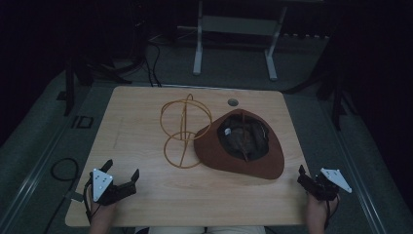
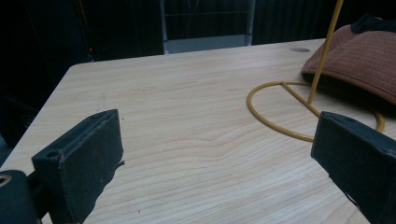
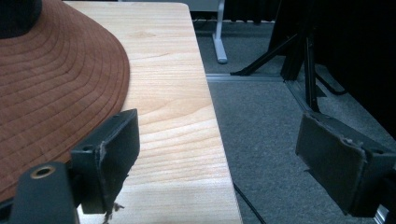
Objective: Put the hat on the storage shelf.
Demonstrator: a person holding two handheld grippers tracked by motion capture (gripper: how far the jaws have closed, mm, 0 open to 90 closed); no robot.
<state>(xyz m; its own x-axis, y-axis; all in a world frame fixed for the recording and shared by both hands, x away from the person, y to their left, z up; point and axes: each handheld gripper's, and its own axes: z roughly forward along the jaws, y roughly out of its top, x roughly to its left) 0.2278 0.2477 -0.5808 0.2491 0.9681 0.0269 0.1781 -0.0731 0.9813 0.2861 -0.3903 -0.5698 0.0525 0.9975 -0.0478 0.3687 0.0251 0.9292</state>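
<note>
Both grippers, left (image 1: 120,171) and right (image 1: 311,181), wait at the counter's (image 1: 146,204) near edge, fingers apart and empty, so the start seems in hand: next, reach the upturned brown hat (image 1: 253,156) lying right of the wire hat stand (image 1: 185,129).

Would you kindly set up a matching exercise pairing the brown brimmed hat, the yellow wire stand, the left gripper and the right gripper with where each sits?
Things:
1. brown brimmed fabric hat
2. yellow wire hat stand
3. left gripper
4. right gripper

Places:
A. open, at the table's near right edge
B. upside down, right of centre
C. open, over the table's near left corner
D. upright at mid-table, its base ring under the brim

Pairs: 1-B, 2-D, 3-C, 4-A
</note>
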